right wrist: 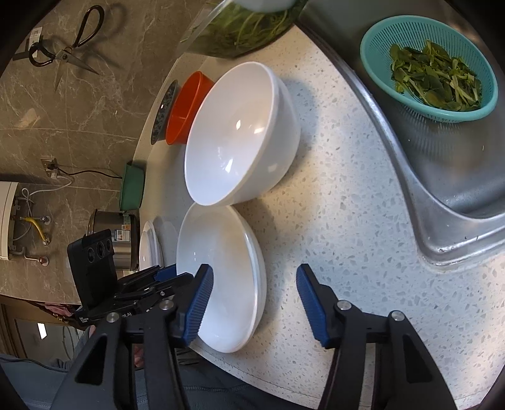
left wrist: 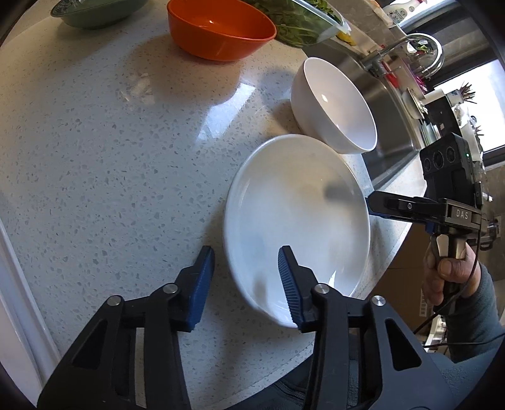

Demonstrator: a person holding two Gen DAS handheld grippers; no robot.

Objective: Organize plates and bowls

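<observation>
Speckled pale stone countertop (left wrist: 110, 151) fills most of both my views, glossy enough to throw back window glare at the centre of the left wrist frame. On it, at lower centre of that frame, sits the shallow white ceramic plate (left wrist: 296, 220), and just above it, rim almost touching, the deep white ceramic bowl (left wrist: 334, 107). In the right wrist view the plate looks like two stacked together, though I cannot be certain.

My left gripper (left wrist: 246, 277) straddles the plate's near rim, one blue ribbed pad over the inside, the other outside above the counter; the fingers are spread and not pressing on it. My right gripper (right wrist: 254, 302) does likewise at the opposite edge, jaws apart, left pad over the plate's inside, right pad over bare counter.

At the top of the left frame stand a glossy orange bowl (left wrist: 221, 30) and a grey-green bowl (left wrist: 91, 12), with a clear container of leafy greens (left wrist: 303, 22) beside them. A stainless steel sink (right wrist: 442, 195) takes the right side of the right wrist view, holding a teal plastic colander of cut greens (right wrist: 429, 72). Scissors (right wrist: 68, 53) hang on the grey marble wall (right wrist: 79, 120) at upper left.
</observation>
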